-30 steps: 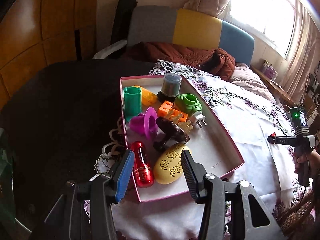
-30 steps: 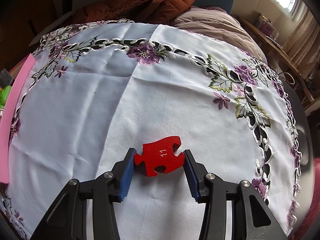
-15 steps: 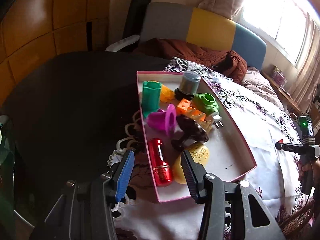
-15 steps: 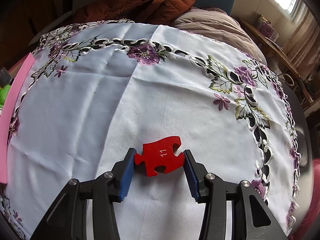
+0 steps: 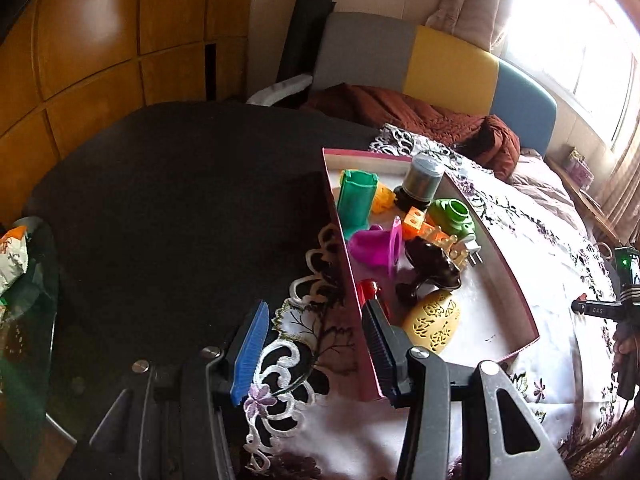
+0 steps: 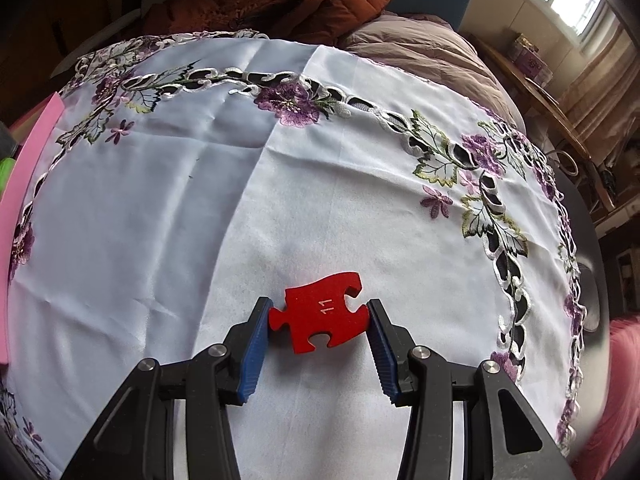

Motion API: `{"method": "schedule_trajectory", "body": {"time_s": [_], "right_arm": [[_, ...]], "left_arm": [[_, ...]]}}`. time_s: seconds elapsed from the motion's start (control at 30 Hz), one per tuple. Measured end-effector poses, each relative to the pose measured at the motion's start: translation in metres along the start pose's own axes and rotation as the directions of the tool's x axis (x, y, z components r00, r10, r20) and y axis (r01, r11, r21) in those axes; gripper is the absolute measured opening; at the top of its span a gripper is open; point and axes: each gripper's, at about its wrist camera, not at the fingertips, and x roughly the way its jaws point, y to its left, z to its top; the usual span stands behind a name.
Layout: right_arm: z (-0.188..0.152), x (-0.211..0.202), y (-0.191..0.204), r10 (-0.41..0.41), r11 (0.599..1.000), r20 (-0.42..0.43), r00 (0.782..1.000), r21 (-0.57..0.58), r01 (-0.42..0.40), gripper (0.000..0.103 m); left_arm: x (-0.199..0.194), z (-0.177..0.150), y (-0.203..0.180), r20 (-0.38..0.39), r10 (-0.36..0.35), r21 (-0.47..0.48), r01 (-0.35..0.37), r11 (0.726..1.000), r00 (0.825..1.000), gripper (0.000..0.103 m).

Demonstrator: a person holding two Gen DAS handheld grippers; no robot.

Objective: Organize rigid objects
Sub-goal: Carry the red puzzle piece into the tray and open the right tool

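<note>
The right claw [image 6: 319, 322] grips the flat red jigsaw piece [image 6: 320, 312] above the white embroidered tablecloth [image 6: 160, 220], apparently for delivery to the pink-rimmed tray [image 5: 516, 292], while the left claw [image 5: 314, 344] hangs half-open and empty.

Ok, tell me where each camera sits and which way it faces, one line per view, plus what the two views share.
Left wrist: sits behind the left claw, tilted down toward the pink tray of small objects; both fingers show, nothing between them.
Right wrist: sits behind the right claw, looking steeply down at the embroidered tablecloth; both fingers show, pressed on the red puzzle piece.
Shared: tablecloth, the tray's pink wall, brown blanket beyond.
</note>
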Motion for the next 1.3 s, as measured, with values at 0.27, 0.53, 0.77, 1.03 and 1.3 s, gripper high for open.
{"method": "schedule_trajectory", "body": {"time_s": [0.27, 0.53, 0.77, 1.03, 1.3], "right_arm": [[-0.003, -0.026, 0.033, 0.066, 0.997, 0.053, 0.996, -0.052, -0.063, 0.048], [-0.008, -0.056, 0.088, 0.159, 0.979, 0.105, 0.982, -0.145, -0.144, 0.047], [-0.014, -0.085, 0.133, 0.245, 0.954, 0.145, 0.959, -0.215, -0.211, 0.048], [-0.023, -0.119, 0.169, 0.361, 0.915, 0.197, 0.911, -0.261, -0.307, 0.048], [-0.034, -0.146, 0.208, 0.455, 0.865, 0.218, 0.863, -0.336, -0.372, 0.047]], "left_arm": [[0.000, -0.002, 0.001, -0.004, -0.003, -0.002, 0.003, 1.000, 1.000, 0.049], [-0.001, -0.004, 0.001, -0.005, -0.006, -0.003, 0.006, 1.000, 1.000, 0.049], [0.001, -0.005, 0.005, -0.008, -0.007, -0.015, 0.007, 1.000, 1.000, 0.049], [0.006, -0.006, 0.014, -0.027, 0.002, -0.042, -0.003, 0.999, 1.000, 0.049], [0.007, -0.008, 0.019, -0.026, 0.002, -0.055, -0.004, 0.998, 1.000, 0.049]]}}
